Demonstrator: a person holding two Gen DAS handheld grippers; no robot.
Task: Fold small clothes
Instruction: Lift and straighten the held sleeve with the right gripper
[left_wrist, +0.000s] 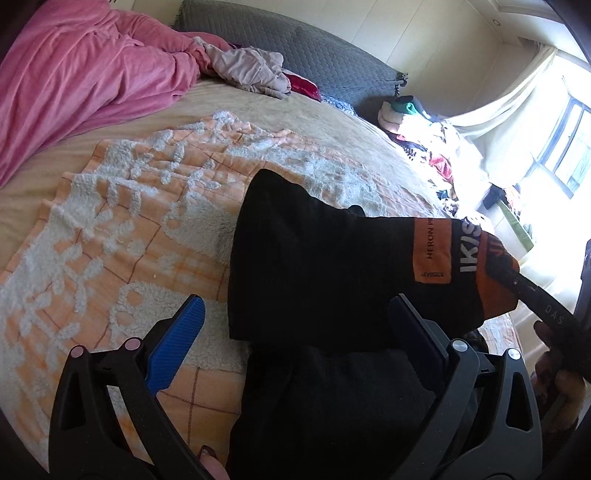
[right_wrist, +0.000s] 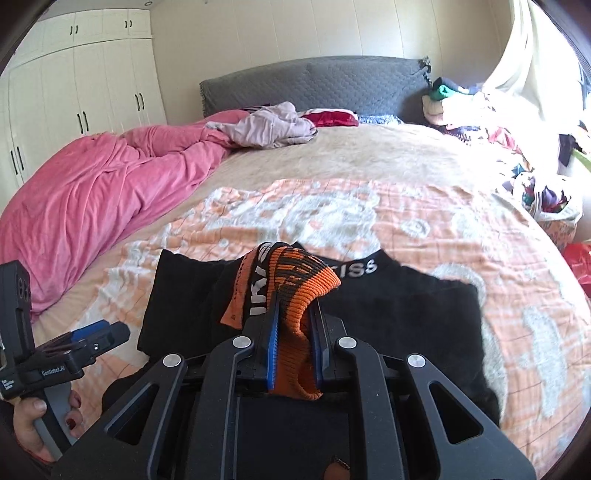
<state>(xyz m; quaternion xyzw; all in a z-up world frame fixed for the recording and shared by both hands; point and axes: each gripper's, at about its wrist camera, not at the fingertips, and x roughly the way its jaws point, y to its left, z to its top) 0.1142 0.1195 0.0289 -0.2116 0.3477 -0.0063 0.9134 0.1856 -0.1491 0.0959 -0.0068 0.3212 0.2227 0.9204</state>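
A pair of black shorts (left_wrist: 314, 266) with an orange and black waistband (right_wrist: 295, 280) lies on an orange and white blanket (left_wrist: 122, 206) on the bed. My right gripper (right_wrist: 293, 325) is shut on the orange waistband and lifts that end over the black cloth; it shows in the left wrist view (left_wrist: 517, 284) at the right edge. My left gripper (left_wrist: 295, 317) is open, its blue pads wide apart, low over the near part of the shorts and holding nothing. It also shows in the right wrist view (right_wrist: 96, 332) at the lower left.
A pink duvet (right_wrist: 92, 192) lies bunched along the left side of the bed. Loose pale clothes (right_wrist: 273, 125) and a red item (right_wrist: 330, 118) lie by the grey headboard (right_wrist: 314, 83). A heap of clothes (right_wrist: 498, 125) sits at the right by the window.
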